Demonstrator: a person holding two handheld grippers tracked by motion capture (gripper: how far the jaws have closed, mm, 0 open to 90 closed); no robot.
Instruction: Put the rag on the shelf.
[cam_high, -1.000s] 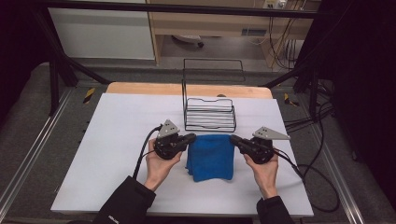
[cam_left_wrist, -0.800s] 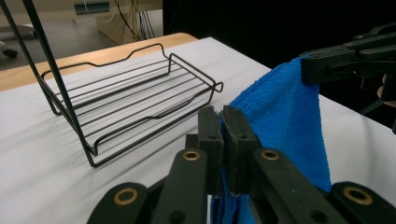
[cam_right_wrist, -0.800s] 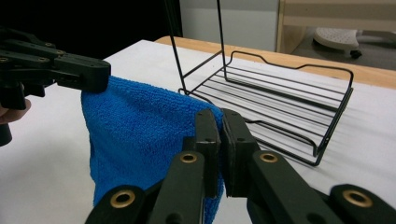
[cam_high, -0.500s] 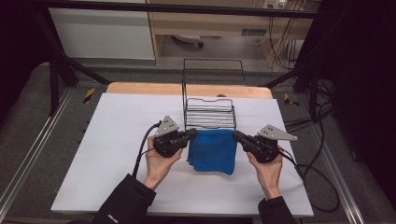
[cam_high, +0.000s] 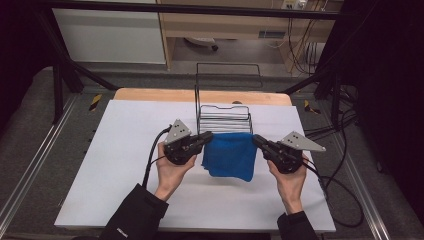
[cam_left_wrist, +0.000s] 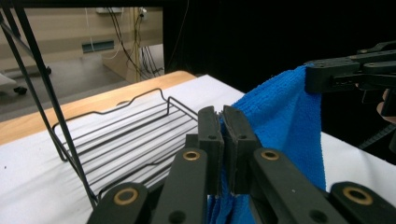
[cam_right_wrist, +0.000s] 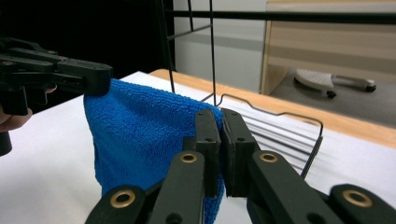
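One blue cloth (cam_high: 230, 156), mid-frame in high view, hangs off the white counter (cam_high: 115, 150) w/ its two top corners held up. Left claw (cam_high: 207, 136) pinches upper-left corner, jaws closed on the fabric; left gripper view shows the cloth (cam_left_wrist: 285, 126) draping right of its own jaws. Right claw (cam_high: 257, 140) pinches upper-right corner, jaws closed on it too; in right gripper view the cloth (cam_right_wrist: 140, 135) hangs to the left. Two hands, one per claw: left hand (cam_high: 172, 167), right hand (cam_high: 289, 177). One black wire rack (cam_high: 224, 117) just behind the cloth, upper centre, w/ tall wire back. Counter's wood edge at top.
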